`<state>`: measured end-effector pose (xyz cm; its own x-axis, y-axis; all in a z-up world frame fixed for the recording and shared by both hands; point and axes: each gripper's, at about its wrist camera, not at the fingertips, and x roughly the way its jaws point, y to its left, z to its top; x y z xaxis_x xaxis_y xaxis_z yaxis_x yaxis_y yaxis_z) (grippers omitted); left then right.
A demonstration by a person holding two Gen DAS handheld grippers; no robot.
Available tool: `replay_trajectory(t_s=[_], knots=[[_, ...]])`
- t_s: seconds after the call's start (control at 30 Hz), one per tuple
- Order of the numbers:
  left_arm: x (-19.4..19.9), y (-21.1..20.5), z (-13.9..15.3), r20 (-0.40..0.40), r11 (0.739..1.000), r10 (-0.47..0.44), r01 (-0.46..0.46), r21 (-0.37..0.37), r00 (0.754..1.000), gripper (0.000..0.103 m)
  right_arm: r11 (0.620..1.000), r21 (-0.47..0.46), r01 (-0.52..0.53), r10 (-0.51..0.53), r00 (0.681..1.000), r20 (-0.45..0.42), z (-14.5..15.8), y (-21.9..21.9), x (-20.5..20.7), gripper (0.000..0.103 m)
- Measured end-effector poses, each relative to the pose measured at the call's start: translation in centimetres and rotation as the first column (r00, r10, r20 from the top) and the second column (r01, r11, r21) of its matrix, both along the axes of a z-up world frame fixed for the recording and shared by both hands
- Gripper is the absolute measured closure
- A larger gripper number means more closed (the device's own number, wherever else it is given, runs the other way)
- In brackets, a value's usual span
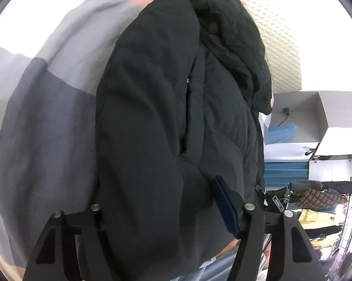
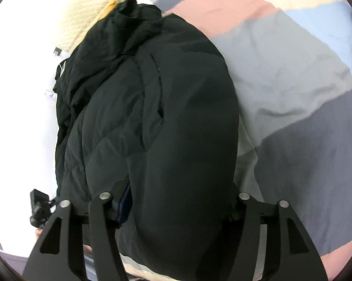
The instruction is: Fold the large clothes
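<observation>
Both the left tongs (image 1: 166, 210) and the right tongs (image 2: 176, 201) are standing wide around the bulky black padded jacket (image 1: 176, 107) on the colour-blocked bed cover (image 1: 47, 107), seemingly mid-fold, so pinching the near hem comes next.

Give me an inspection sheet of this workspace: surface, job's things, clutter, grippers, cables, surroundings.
Surface: bed cover in grey, pink and pale blue blocks, wrinkled.
Job's things: black padded jacket, bulky, bunched up and filling both views; hood end lies farthest from the cameras.
Clutter: an orange-yellow item peeks out behind the jacket; what it is cannot be told.
Grippers: left gripper and right gripper each have jacket fabric bulging between wide-set fingers; a firm grip cannot be confirmed.
Cables: black lead on the wall.
Surroundings: quilted headboard; clothes rack with hanging garments.
</observation>
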<state>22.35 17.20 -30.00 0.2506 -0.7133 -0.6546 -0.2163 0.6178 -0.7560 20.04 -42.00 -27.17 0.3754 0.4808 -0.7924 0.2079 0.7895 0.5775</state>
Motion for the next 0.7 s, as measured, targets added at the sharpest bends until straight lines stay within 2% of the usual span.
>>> replay_trajectory(t_s=[0.07, 0.17, 0.2, 0.23, 0.27, 0.37, 0.47, 0.57, 0.7], knots=[[0.2, -0.6, -0.4, -0.001, 1.0, 0.002, -0.002, -0.022, 1.0, 0.035, 1.0, 0.012, -0.014, 0.014, 0.999, -0.03, -0.6, 0.2, 0.2, 0.031], [0.4, -0.5, -0.5, 0.008, 0.999, 0.009, -0.009, -0.045, 1.0, 0.048, 0.998, 0.018, -0.058, 0.059, 0.997, -0.048, -1.1, 1.1, 0.5, 0.03], [0.4, -0.5, -0.4, 0.015, 0.999, 0.011, -0.011, -0.045, 1.0, 0.058, 0.998, 0.015, -0.061, 0.062, 0.997, -0.041, -1.0, 1.2, 0.5, 0.033], [0.3, -0.7, -0.3, 0.02, 0.999, 0.012, -0.011, -0.048, 1.0, 0.066, 0.998, 0.013, -0.061, 0.061, 0.998, -0.027, -0.8, 1.3, 0.6, 0.046], [0.2, -0.7, -0.1, 0.031, 0.998, 0.023, -0.021, -0.058, 0.999, 0.069, 0.998, 0.022, -0.058, 0.058, 0.998, -0.01, -0.6, 1.3, 0.6, 0.059], [-0.2, -0.6, 0.6, 0.068, 0.995, 0.072, -0.067, -0.074, 0.995, 0.082, 0.998, 0.028, -0.058, 0.057, 0.997, 0.051, 0.6, 1.2, 0.3, 0.076], [-1.0, -1.2, 2.3, 0.158, 0.995, 0.091, -0.085, -0.042, 0.983, 0.088, 0.997, 0.002, -0.072, 0.072, 0.989, 0.131, 2.3, 1.6, 0.0, 0.083], [-1.7, -1.6, 3.7, 0.214, 0.996, 0.092, -0.093, -0.005, 0.972, 0.093, 0.998, 0.014, -0.066, 0.061, 0.975, 0.213, 4.0, 1.5, -0.5, 0.085], [-2.8, -0.1, 6.4, 0.267, 0.991, 0.133, -0.13, -0.027, 0.954, 0.097, 0.995, 0.098, -0.019, -0.008, 0.963, 0.268, 5.3, 0.2, -1.6, 0.088]])
